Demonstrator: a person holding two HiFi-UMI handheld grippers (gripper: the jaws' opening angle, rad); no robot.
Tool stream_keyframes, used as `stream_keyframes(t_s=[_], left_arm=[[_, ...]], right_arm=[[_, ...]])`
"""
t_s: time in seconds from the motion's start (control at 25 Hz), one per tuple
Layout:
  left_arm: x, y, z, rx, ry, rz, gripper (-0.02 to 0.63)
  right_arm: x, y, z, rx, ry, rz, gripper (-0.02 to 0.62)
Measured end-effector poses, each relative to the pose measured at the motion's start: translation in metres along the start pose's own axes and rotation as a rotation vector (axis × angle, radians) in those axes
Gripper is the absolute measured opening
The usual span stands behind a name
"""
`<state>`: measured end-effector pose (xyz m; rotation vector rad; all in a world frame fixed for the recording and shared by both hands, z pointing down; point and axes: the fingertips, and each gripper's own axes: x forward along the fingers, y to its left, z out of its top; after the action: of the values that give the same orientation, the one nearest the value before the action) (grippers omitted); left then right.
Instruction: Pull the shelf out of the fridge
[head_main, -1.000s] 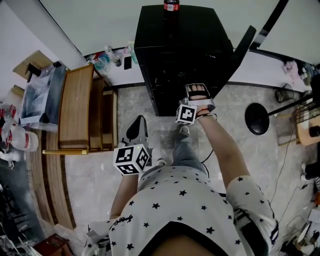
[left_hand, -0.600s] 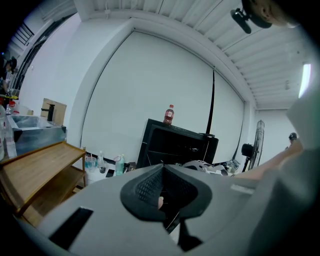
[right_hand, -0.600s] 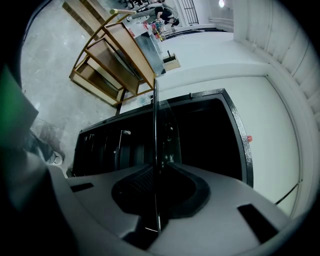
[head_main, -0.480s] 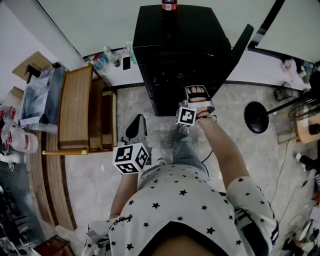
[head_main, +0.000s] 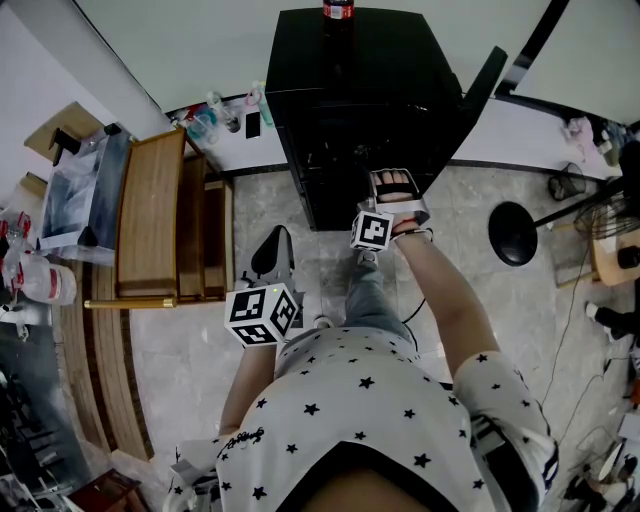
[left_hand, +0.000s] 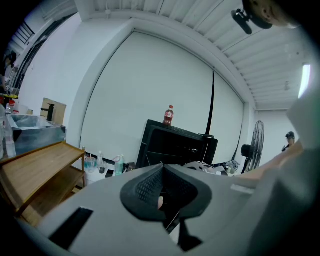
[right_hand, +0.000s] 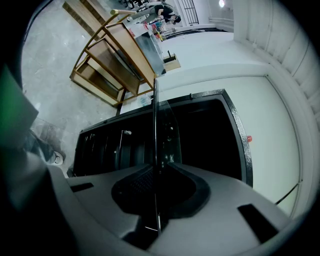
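The black fridge stands against the white wall, and its door is swung open to the right in the head view. To the left of the fridge, a wooden rack with several levels stands on the grey stone floor.

The shelf is at the open front of the fridge. In the right gripper view it is seen from its edge, as one thin dark line. The line runs from the jaws back into the dark inside of the fridge, so most of the shelf is inside. It seems to be a thin glass pane, but the picture there is too dark to be sure.

The right gripper is at the fridge opening, in front of the lower part. Its jaws are closed on the front edge of the shelf, and the two pads pinch it from both sides.

The left gripper is held apart from the fridge, low and to the left, above the floor. Its jaws are pressed together and nothing is between them.

A small bottle with a red label stands upright on top of the fridge, near the back edge.
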<state>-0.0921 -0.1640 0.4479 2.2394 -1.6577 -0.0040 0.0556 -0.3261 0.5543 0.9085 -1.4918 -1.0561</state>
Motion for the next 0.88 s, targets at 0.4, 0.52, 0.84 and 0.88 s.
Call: stream_keyframes(t_s=[0.4, 0.52, 0.84, 0.88], left_arm=[[0.0004, -0.0007, -0.0007, -0.001, 0.004, -0.006, 0.012], [0.0006, -0.0006, -0.0009, -0.001, 0.003, -0.007, 0.012], [0.0, 0.0005, -0.0018, -0.002, 0.004, -0.007, 0.012], [0.0001, 0.0004, -0.0019, -0.002, 0.004, -0.007, 0.012]], right_arm=[[-0.0022, -0.0007, 0.0029, 0.012, -0.009, 0.013, 0.044], [0.0015, 0.0019, -0.0024, -0.016, 0.005, -0.005, 0.044], [0.0006, 0.0018, -0.0034, -0.012, 0.014, 0.0, 0.044], [0.0017, 0.0037, -0.0052, -0.018, 0.02, 0.003, 0.044]])
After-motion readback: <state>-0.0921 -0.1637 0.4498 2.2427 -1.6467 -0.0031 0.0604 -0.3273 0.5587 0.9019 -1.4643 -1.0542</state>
